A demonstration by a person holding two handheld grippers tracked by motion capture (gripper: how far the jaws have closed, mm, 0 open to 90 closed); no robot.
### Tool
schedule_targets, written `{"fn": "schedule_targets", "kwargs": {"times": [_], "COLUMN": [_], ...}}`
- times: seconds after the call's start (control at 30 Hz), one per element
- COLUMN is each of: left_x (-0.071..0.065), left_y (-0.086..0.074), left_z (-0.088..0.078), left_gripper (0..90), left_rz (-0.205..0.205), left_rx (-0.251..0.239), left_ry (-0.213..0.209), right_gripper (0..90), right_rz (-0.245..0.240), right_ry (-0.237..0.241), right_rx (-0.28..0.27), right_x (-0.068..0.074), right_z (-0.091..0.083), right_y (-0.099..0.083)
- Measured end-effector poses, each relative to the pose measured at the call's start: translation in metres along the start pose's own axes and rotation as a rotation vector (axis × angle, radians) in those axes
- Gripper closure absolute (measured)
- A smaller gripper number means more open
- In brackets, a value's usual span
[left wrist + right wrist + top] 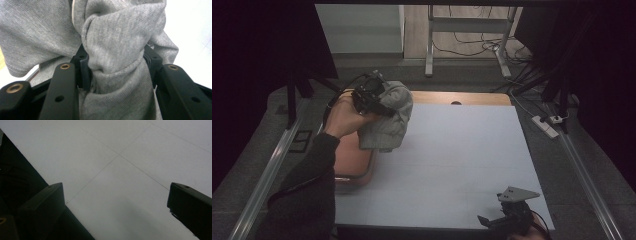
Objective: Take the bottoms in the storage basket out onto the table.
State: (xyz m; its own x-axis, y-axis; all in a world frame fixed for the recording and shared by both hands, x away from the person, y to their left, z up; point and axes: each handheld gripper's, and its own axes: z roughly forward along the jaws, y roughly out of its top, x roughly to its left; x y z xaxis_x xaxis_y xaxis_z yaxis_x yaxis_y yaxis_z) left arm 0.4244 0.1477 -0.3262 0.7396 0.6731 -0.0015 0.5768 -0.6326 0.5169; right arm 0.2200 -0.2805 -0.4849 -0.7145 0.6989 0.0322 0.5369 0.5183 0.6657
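A grey knitted cloth [387,117] hangs bunched in the air over the table's left side, above the white sheet [452,165]. My left gripper [384,102] is shut on a thick fold of this grey cloth [115,57], and the black fingers [83,72] press into it from both sides. The person's left hand [343,117] holds that gripper up. At the near right edge my right gripper [492,220] rests low with its jaws wide apart. Between those jaws lies only the bare white sheet [120,182].
A reddish-brown tray [354,162] lies at the left edge of the table under the raised hand. Metal rails [267,175] run along both sides. A power strip [546,125] and cables lie on the floor at the right, and a metal stand [467,25] is behind the table.
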Motion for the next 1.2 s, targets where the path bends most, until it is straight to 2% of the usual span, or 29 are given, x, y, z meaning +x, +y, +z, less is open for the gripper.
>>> {"fn": "schedule_targets", "kwargs": {"times": [0.67,1.2], "left_x": [-0.025,-0.053], "left_y": [0.024,0.043], "left_z": [0.026,0.056], "left_gripper": [52.4,52.3], "left_rz": [0.069,0.153], "left_rx": [0.0,0.052], "left_ry": [-0.037,-0.05], "right_gripper": [1.5,1.5], "right_rz": [-0.002,-0.006], "right_ry": [0.004,0.008], "right_rx": [-0.008,-0.01], "right_x": [0.0,0.0], "right_z": [-0.001,-0.001], "right_y": [0.0,-0.001]}}
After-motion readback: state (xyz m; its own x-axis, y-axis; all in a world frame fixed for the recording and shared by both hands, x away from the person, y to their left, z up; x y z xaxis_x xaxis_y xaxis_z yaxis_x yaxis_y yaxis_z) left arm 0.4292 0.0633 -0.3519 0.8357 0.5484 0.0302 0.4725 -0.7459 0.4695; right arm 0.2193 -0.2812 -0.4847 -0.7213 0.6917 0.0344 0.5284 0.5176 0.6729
